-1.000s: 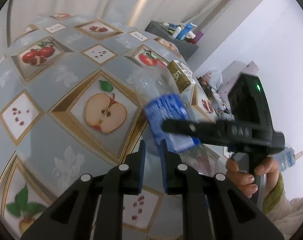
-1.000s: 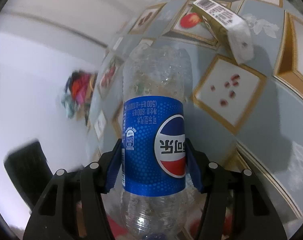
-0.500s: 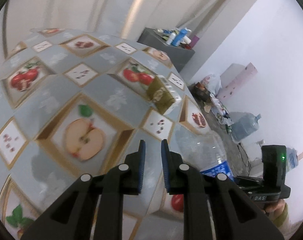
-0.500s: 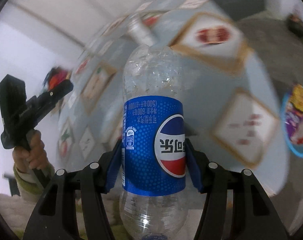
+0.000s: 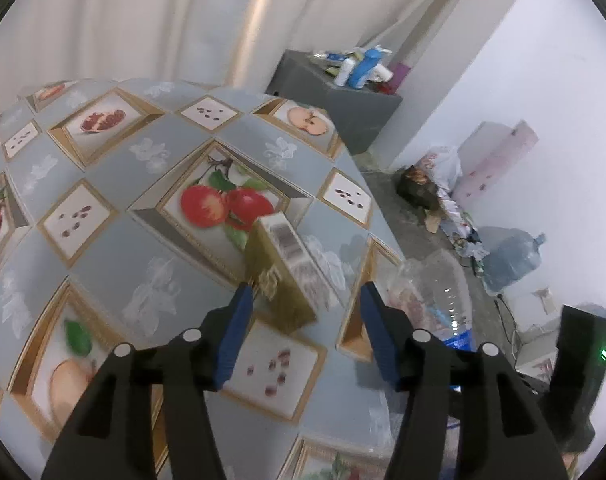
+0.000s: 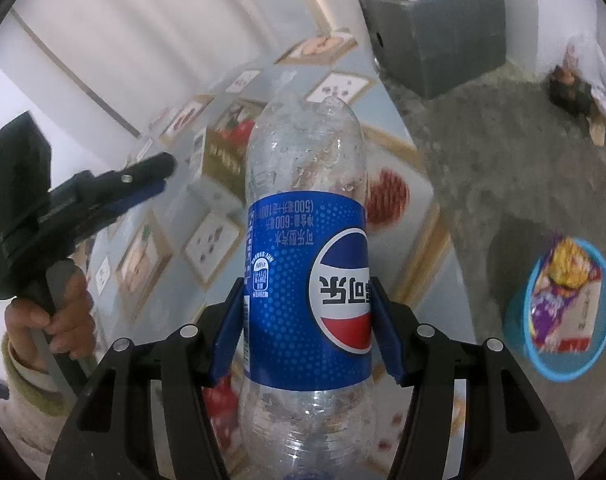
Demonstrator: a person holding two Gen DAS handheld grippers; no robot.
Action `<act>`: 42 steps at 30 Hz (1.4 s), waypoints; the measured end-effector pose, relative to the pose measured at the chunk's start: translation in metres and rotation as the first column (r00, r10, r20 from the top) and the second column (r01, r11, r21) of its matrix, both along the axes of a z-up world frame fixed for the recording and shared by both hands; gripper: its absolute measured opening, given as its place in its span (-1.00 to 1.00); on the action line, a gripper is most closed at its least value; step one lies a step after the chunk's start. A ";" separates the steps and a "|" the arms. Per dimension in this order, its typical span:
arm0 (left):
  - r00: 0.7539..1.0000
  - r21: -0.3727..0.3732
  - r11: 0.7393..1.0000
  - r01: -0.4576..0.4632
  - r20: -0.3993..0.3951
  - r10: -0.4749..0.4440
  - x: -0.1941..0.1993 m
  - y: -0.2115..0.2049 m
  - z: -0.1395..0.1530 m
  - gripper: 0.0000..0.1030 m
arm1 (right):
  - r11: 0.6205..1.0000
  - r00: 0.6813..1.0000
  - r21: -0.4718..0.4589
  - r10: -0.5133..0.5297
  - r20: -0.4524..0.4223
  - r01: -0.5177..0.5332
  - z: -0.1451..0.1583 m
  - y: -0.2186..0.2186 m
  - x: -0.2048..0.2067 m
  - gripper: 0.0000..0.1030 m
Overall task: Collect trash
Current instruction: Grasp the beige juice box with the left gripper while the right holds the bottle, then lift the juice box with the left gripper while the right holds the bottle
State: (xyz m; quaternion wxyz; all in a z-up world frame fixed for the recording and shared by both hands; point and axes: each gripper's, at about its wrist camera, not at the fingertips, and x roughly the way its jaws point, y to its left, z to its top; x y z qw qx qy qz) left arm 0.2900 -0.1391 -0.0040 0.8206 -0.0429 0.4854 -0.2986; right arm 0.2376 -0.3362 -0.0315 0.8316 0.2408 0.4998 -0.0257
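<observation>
My right gripper [image 6: 307, 300] is shut on an empty Pepsi bottle [image 6: 307, 280] with a blue label, held near the table's right edge. The bottle also shows in the left wrist view [image 5: 439, 288], at the right. My left gripper [image 5: 303, 300] is open just in front of an olive-gold carton [image 5: 281, 276] that lies on the fruit-patterned tablecloth [image 5: 103, 248]. The carton sits between and slightly beyond the blue pads. The carton shows in the right wrist view [image 6: 223, 160] behind the bottle, with the left gripper [image 6: 159, 176] beside it.
A blue bin [image 6: 563, 312] holding colourful wrappers stands on the concrete floor at the right. A grey cabinet [image 5: 335, 100] with bottles on it stands beyond the table. A water jug [image 5: 511, 260] and clutter lie along the white wall.
My left gripper has opened and moved in close to the carton. My right gripper has swung the bottle off to the table's right edge, bringing the blue bin into view.
</observation>
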 end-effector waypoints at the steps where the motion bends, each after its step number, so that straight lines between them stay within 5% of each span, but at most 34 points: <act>1: 1.000 0.002 1.000 -0.004 -0.003 0.004 0.005 -0.004 -0.003 0.05 | 1.000 1.000 0.005 -0.006 0.004 0.006 -0.001 -0.003 0.006 0.07; 9: 0.996 0.078 0.994 -0.077 -0.027 0.079 0.030 -0.025 -0.027 0.04 | 0.998 0.999 0.060 -0.036 0.022 0.035 -0.011 -0.018 0.030 0.07; 18: 0.998 0.095 0.994 -0.059 -0.019 0.061 0.015 -0.017 -0.026 -0.37 | 0.997 0.999 0.072 -0.040 0.020 0.038 -0.009 -0.018 0.023 0.07; 30: 0.997 0.099 0.992 0.083 -0.015 -0.081 -0.091 0.041 -0.007 -0.38 | 0.996 0.999 0.089 -0.009 -0.031 0.012 -0.003 0.012 -0.035 0.07; 42: 0.999 0.177 0.984 0.010 0.044 -0.018 -0.147 0.085 -0.016 -0.34 | 0.991 0.993 0.091 -0.091 -0.070 0.097 0.000 0.032 -0.080 0.11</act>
